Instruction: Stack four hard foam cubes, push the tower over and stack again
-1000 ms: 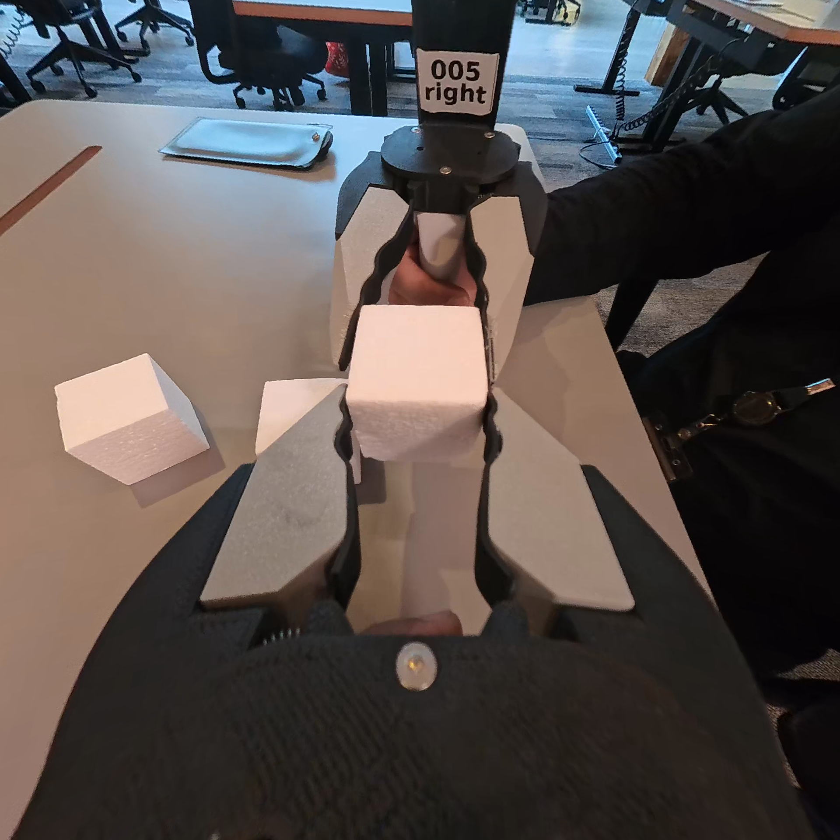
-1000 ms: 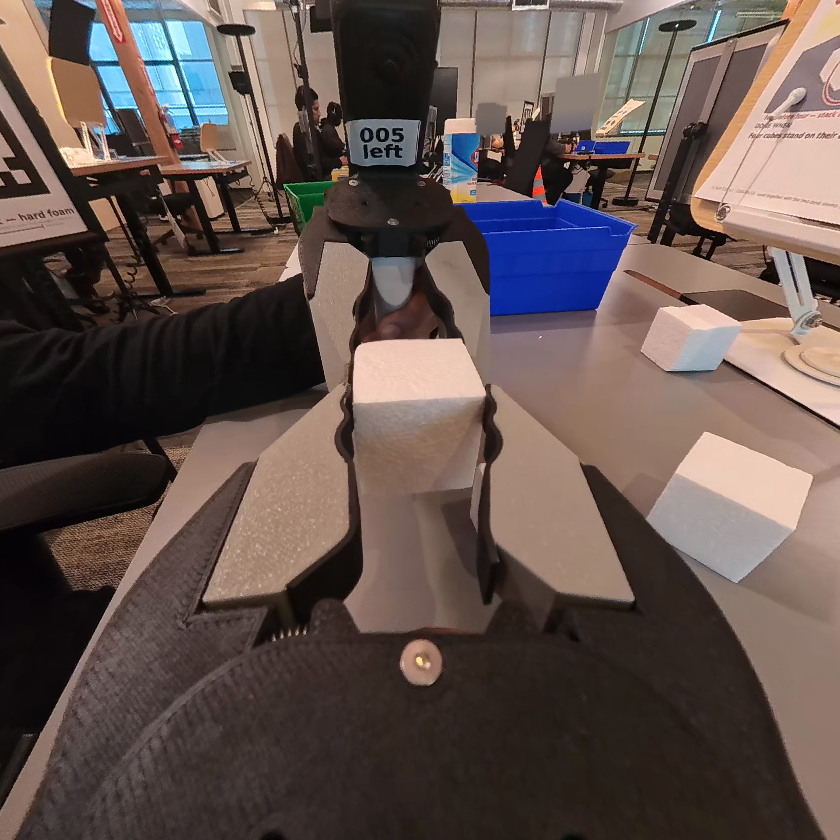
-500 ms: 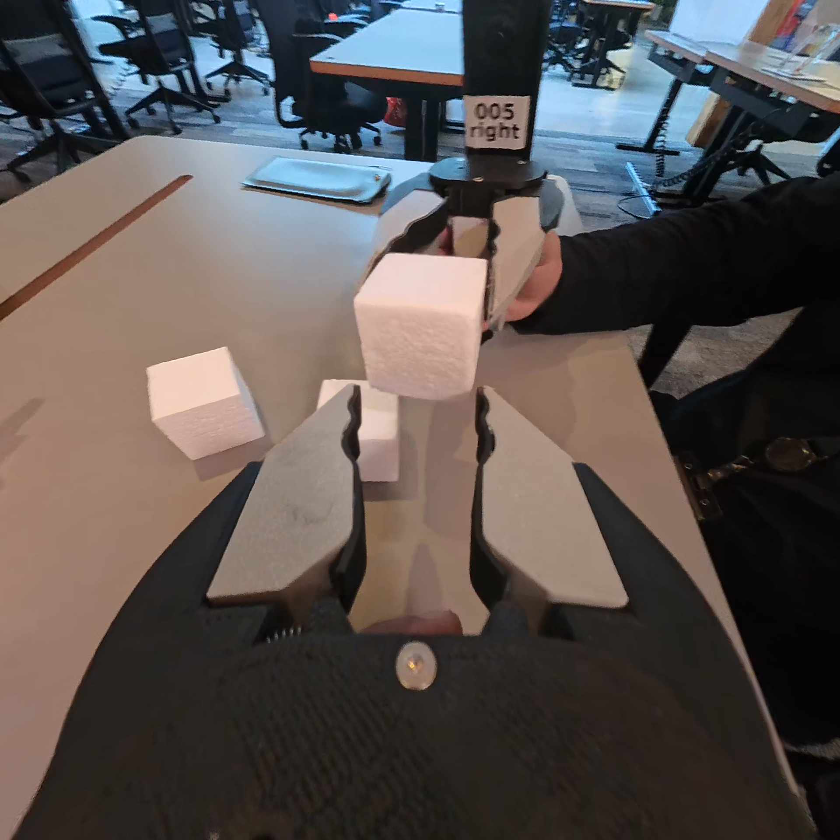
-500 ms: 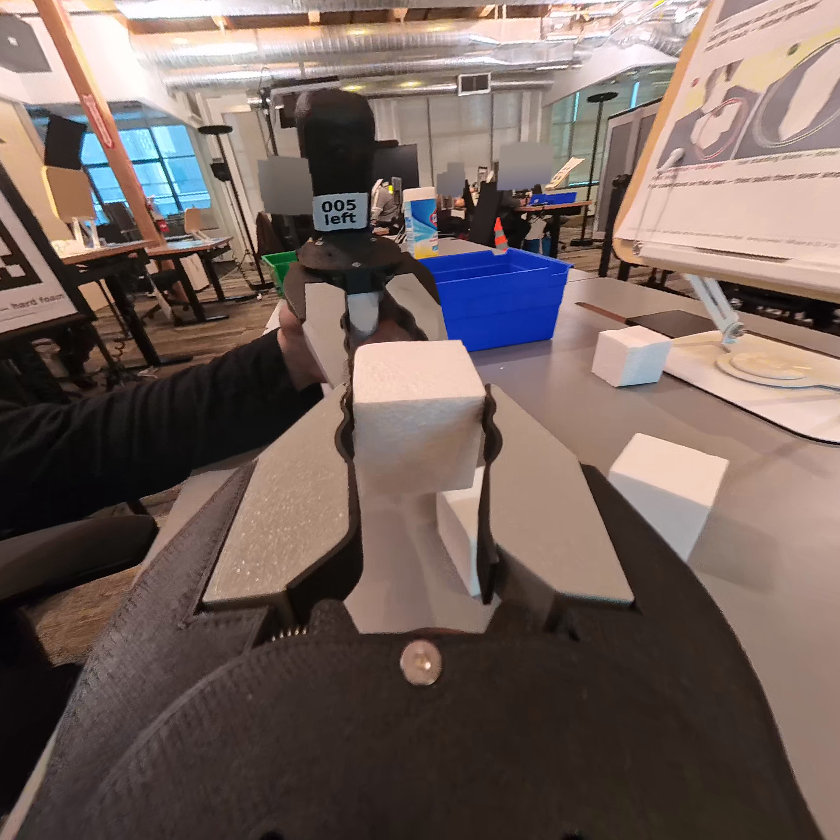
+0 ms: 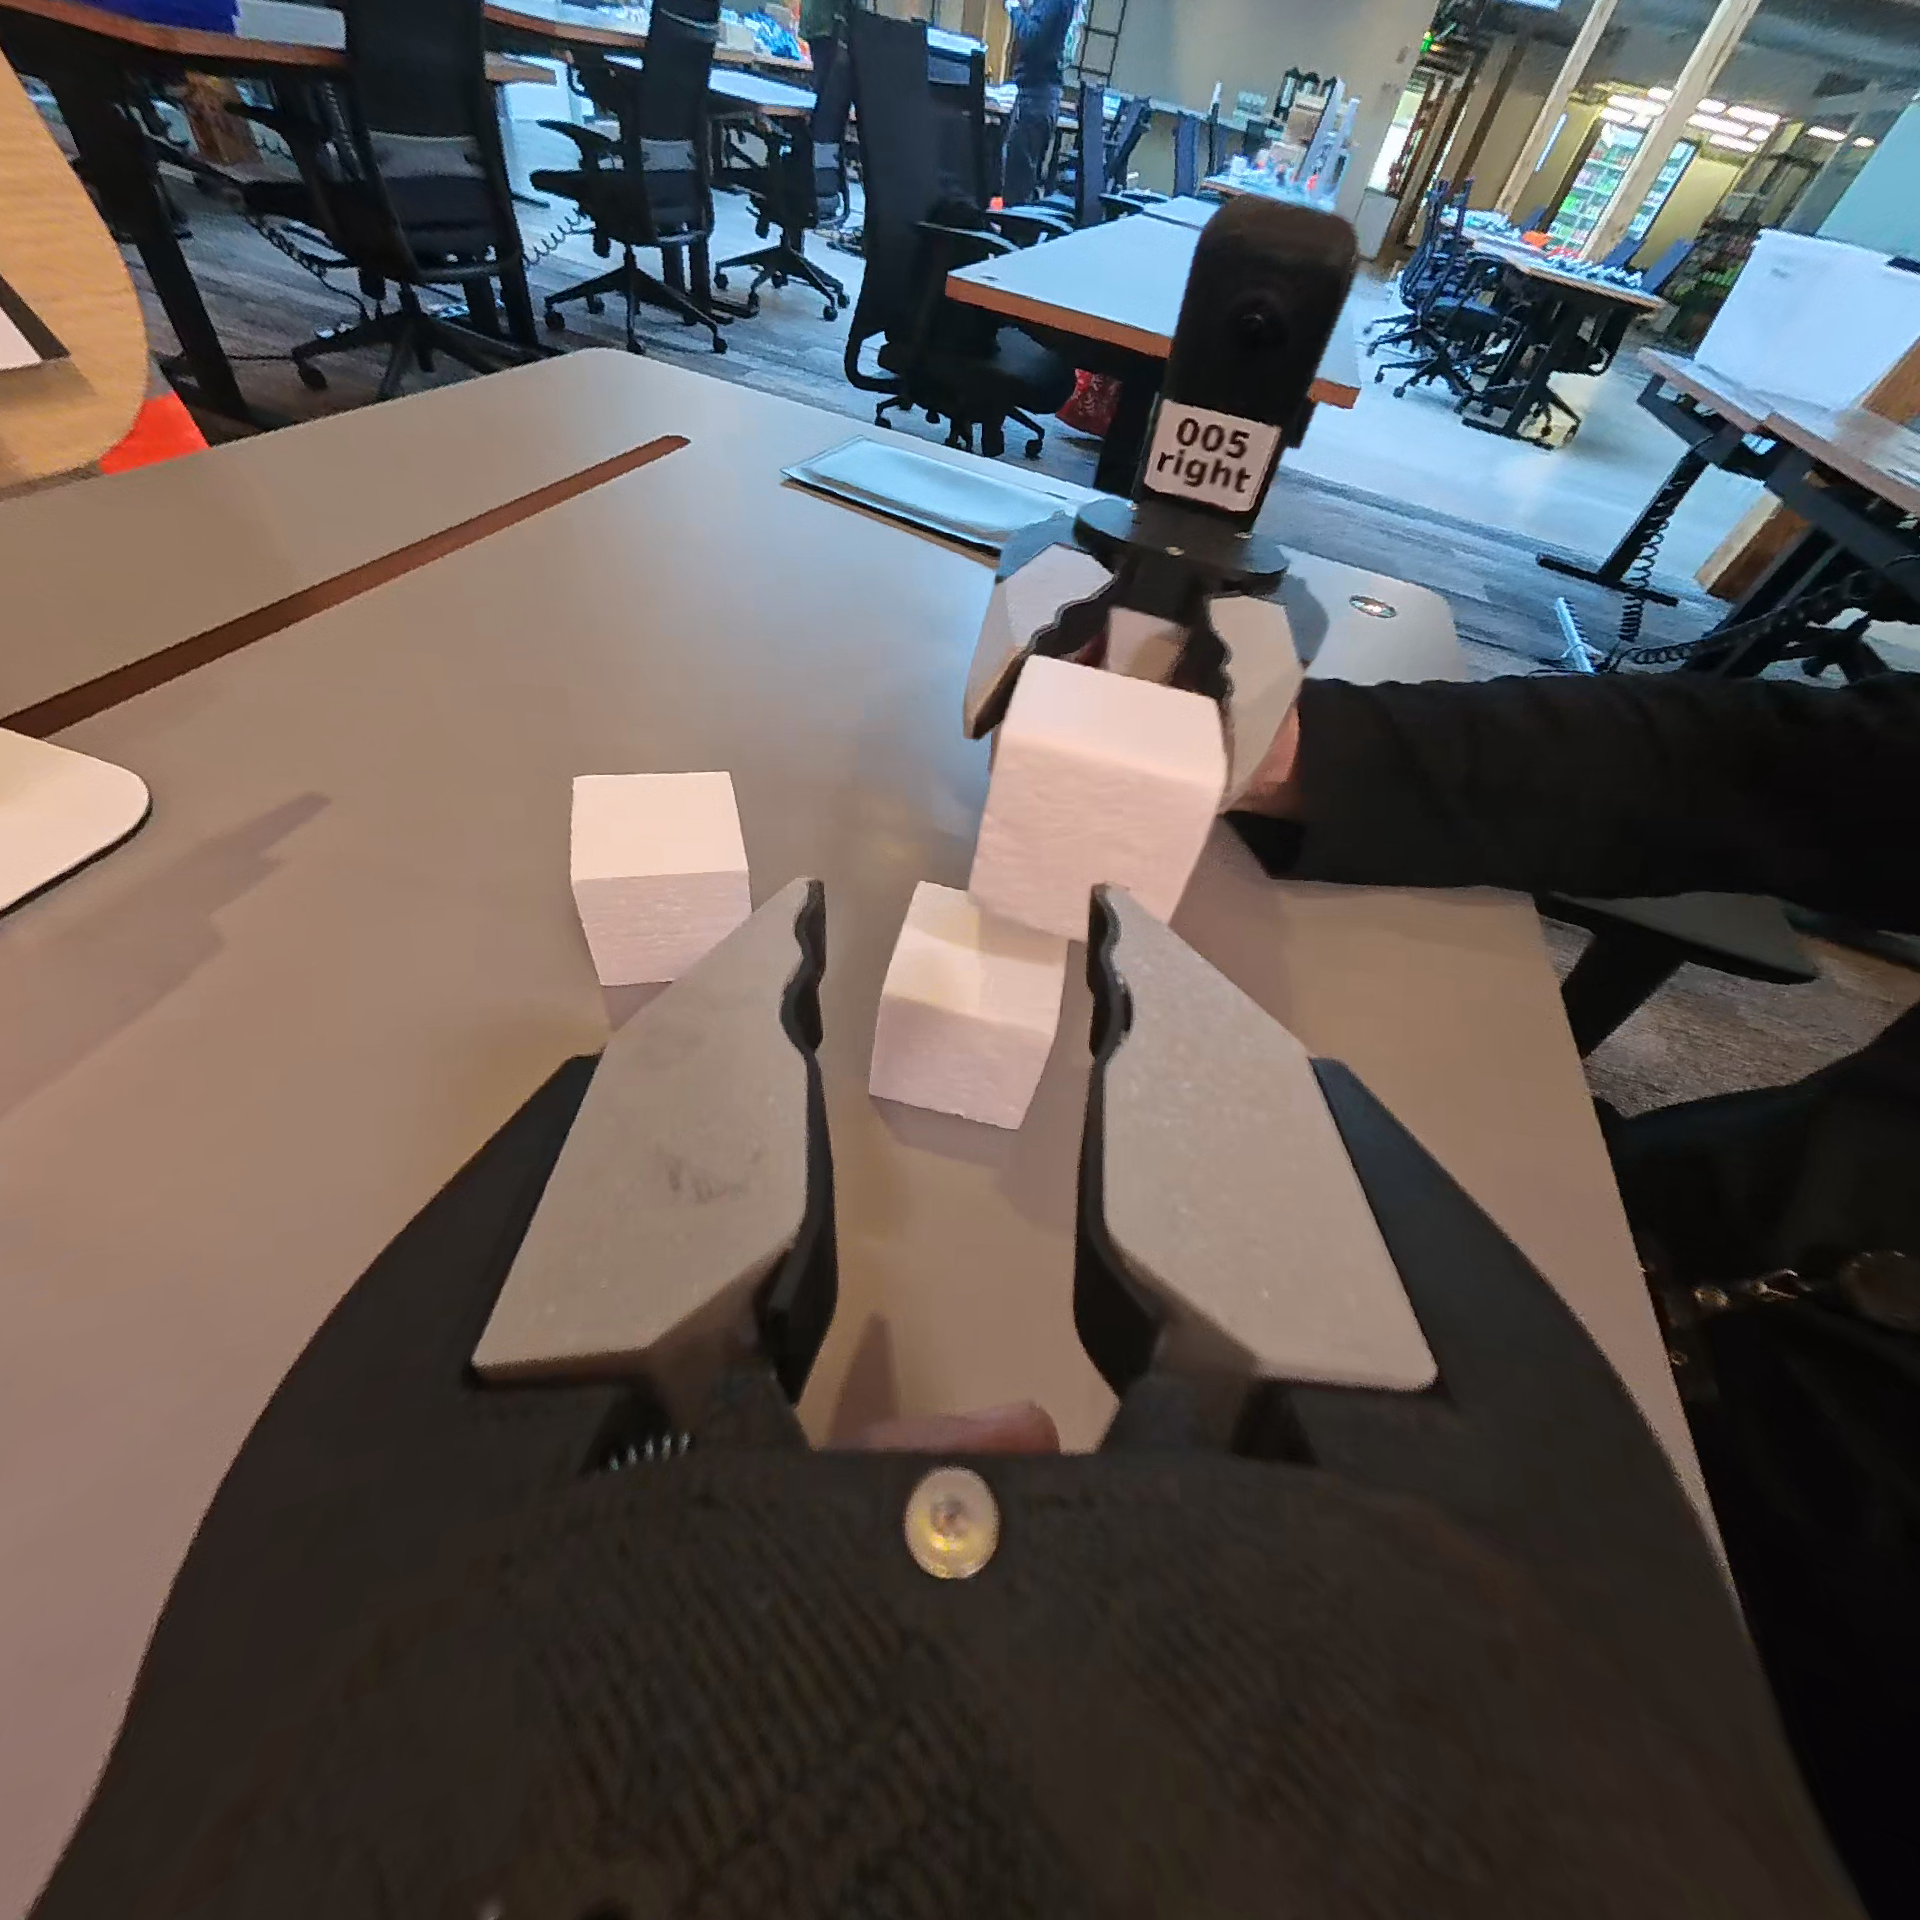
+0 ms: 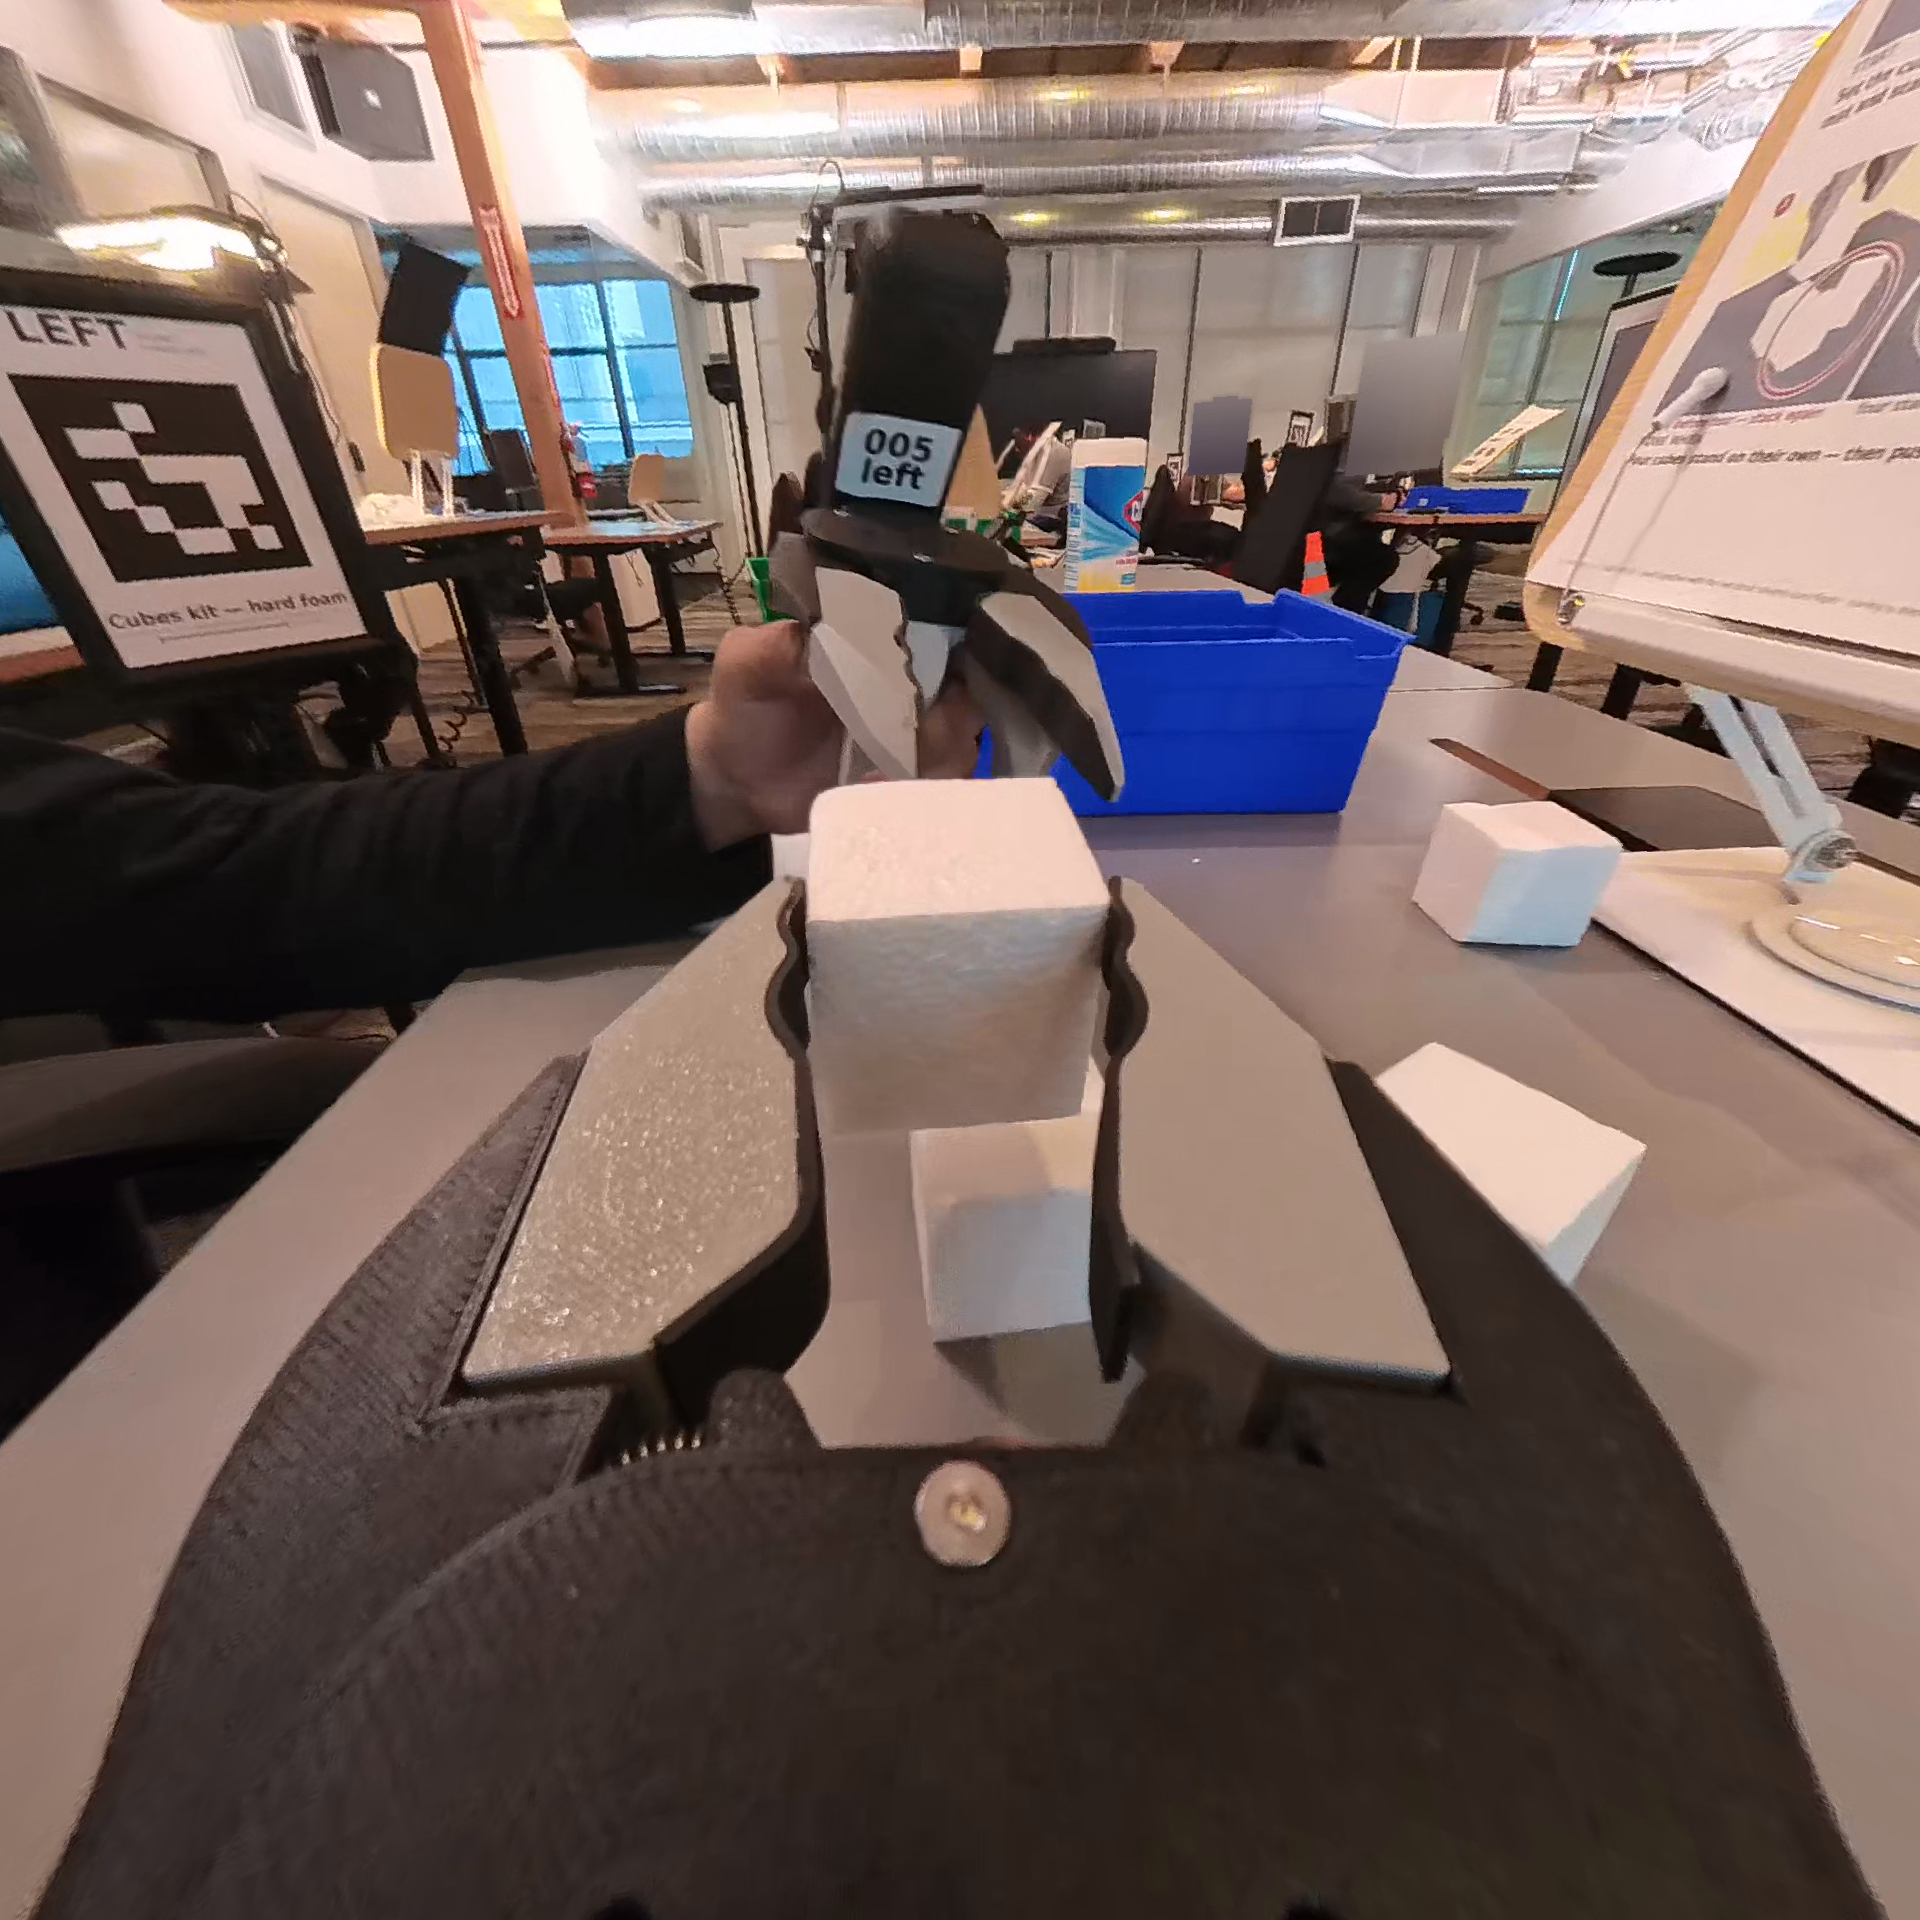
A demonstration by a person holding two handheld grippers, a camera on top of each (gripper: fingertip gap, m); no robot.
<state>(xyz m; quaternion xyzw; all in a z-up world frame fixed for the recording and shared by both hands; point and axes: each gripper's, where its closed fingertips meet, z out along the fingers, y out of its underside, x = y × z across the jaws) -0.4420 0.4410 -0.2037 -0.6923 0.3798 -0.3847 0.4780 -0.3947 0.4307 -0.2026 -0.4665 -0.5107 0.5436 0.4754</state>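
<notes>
Cube [image 6: 951,961] clamped between right gripper [image 6: 951,935] fingers at frame centre, held clear above a second cube [image 6: 1003,1242] resting on grey table [image 6: 1351,935], presumably to line up for first stacking step; from left wrist view, same held cube [image 5: 1091,800] seen right of centre, overlapping base cube [image 5: 966,1013] just below it, offset a little to the right, so likely needs a small shift before lowering. Left gripper [image 5: 956,935] spread apart and empty, tips either side of base cube yet not touching, probably parked close to steady or fetch. Third cube [image 5: 660,873] left of centre on table, near base cube, within easy reach as next block; fourth cube [image 6: 1512,873] at right edge of right wrist view, well apart, beside white stand base [image 6: 1839,935]. Blue bin [image 6: 1226,707] behind, upper middle, out of the way. No tower yet: stacking judged barely begun
</notes>
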